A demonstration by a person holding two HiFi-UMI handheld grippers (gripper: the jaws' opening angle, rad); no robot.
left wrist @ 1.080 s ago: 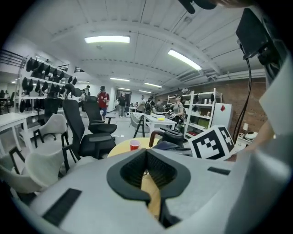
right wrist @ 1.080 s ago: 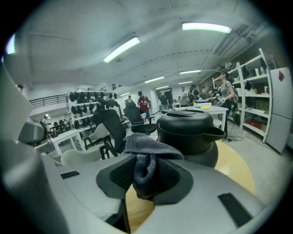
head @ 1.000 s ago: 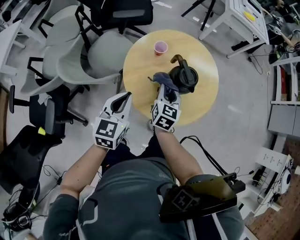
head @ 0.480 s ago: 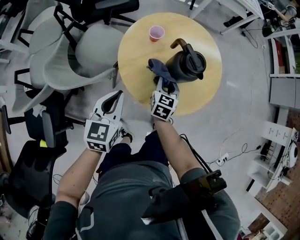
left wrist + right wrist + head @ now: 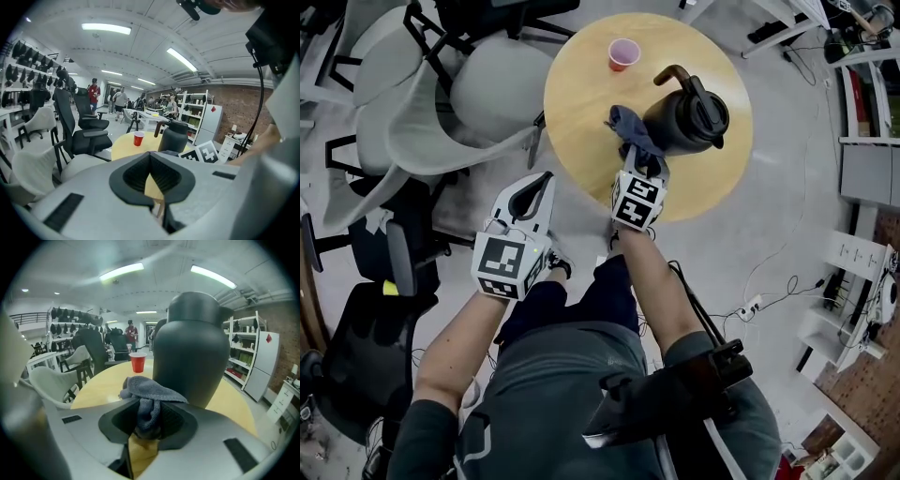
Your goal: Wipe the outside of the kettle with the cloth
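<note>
A black kettle (image 5: 689,117) with a brown curved handle stands on the round wooden table (image 5: 581,94); it fills the right gripper view as a dark kettle (image 5: 192,357). My right gripper (image 5: 643,165) is shut on a grey-blue cloth (image 5: 630,129), whose free end lies against the kettle's near left side; up close the cloth (image 5: 150,397) is bunched between the jaws. My left gripper (image 5: 537,187) hangs off the table's near left edge, shut and holding nothing. In the left gripper view the kettle (image 5: 174,137) stands beyond the closed jaws.
A red cup (image 5: 623,53) sits at the table's far side, seen too as a red cup (image 5: 138,362). Grey and black office chairs (image 5: 459,89) crowd the left. White desks (image 5: 787,23) and shelving stand at the right. Cables lie on the floor.
The right gripper, with the cloth, has kept its place against the kettle's near left side. The head camera has shifted, so the table appears slightly further right. The left gripper stays shut.
</note>
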